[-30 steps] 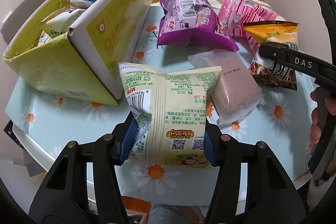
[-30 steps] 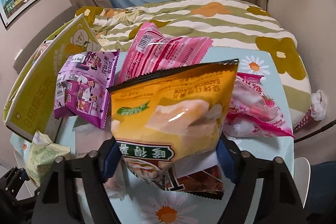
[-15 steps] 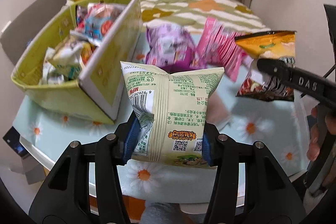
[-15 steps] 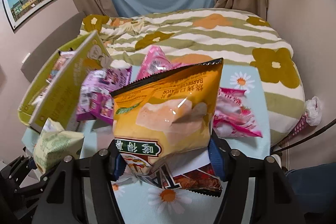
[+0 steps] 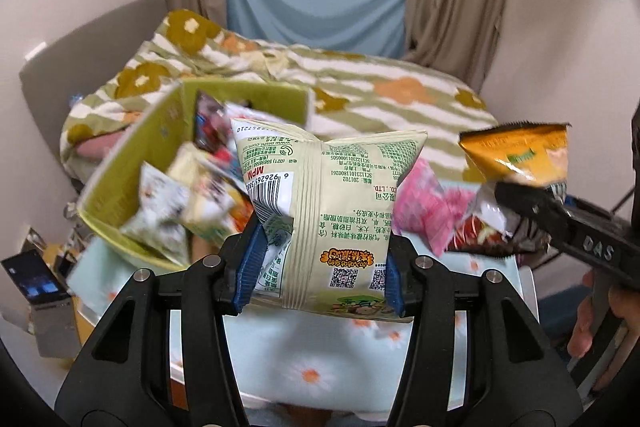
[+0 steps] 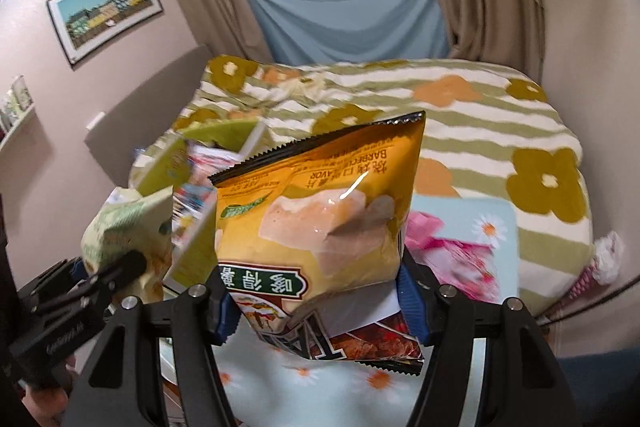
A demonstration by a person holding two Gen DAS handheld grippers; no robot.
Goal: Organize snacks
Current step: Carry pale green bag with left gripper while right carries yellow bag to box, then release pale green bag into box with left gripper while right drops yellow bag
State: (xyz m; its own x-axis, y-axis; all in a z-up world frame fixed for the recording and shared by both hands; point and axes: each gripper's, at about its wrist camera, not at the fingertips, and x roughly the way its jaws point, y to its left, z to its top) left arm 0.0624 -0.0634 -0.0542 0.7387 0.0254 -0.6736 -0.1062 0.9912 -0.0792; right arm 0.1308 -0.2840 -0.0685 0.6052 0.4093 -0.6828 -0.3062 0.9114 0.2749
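Snacks: we are now carrying two, lifted clear of the bench [image 5: 320, 359]. Left gripper [image 5: 320, 267] jaws are pinching a pale-green packet [image 5: 332, 203]; right gripper [image 6: 320, 303] jaws are pinching an orange chip bag [image 6: 320, 211]. Both are now nearing the yellow box [image 5: 132, 163], likely next stop.

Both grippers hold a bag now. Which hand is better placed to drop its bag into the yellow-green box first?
Left, probably. The left gripper and its pale green bag sit next to the yellow-green box; the right gripper with the orange bag is farther.
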